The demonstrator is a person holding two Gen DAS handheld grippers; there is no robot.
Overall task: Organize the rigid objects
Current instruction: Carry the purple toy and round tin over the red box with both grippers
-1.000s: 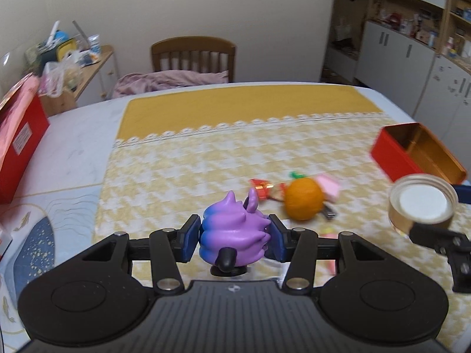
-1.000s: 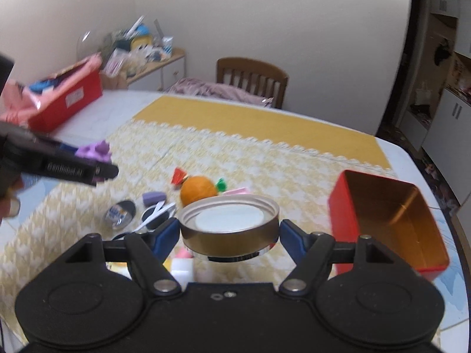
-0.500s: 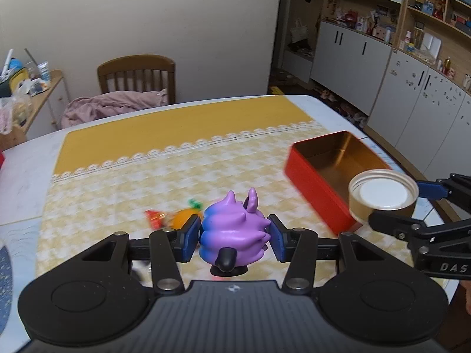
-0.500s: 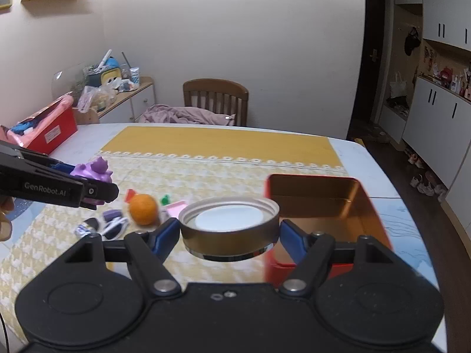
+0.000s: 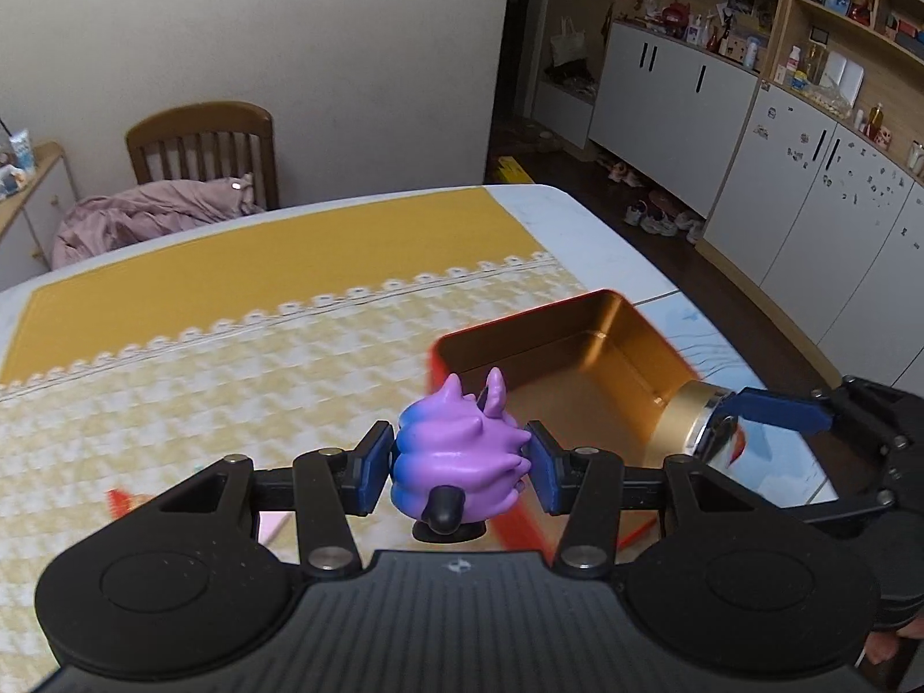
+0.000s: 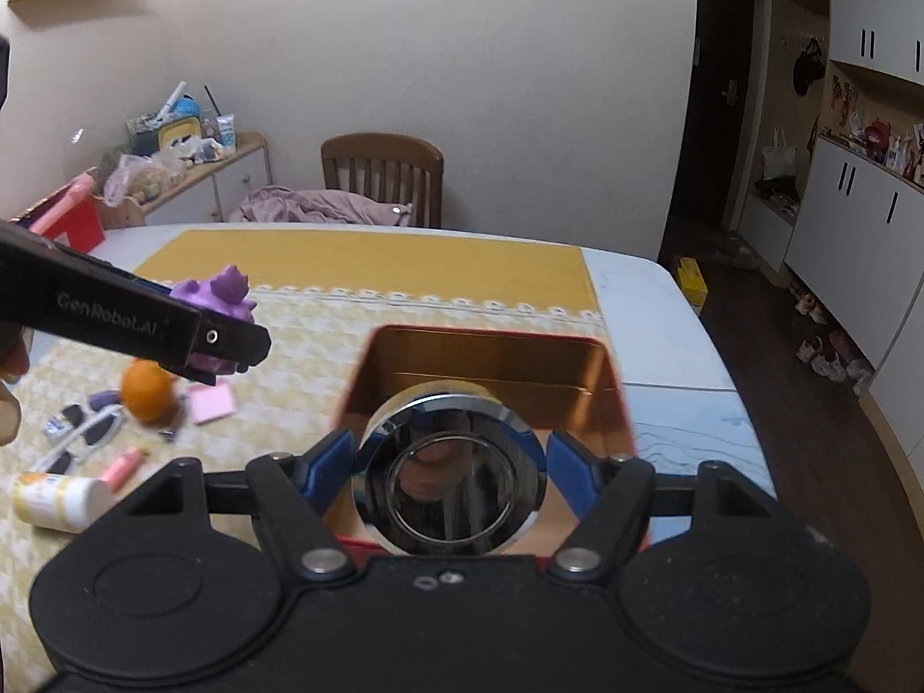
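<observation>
Yellow check cloth (image 5: 242, 369) covers most of the bench (image 5: 583, 231), w/ a wooden chair (image 5: 202, 144) behind and white cupboards (image 5: 808, 185) off to the right. Key relation: the red tin (image 6: 491, 346), open and gold inside, sits straight ahead of and below both grippers. Left gripper (image 5: 459, 465) has its jaws clamped on the purple figure (image 5: 456, 462), held upright in the air just short of the tin's near-left corner. Right gripper (image 6: 450, 476) has its jaws clamped on the round gold jar (image 6: 447, 473), tipped so its mirrored face looks back at the camera, right over the tin's near half, so probably the nearer of the two to a drop. Both point steeply down. Other bits (orange (image 6: 147, 381), sunglasses (image 6: 86, 430), a tube (image 6: 58, 499)) lie on the cloth to the left.
</observation>
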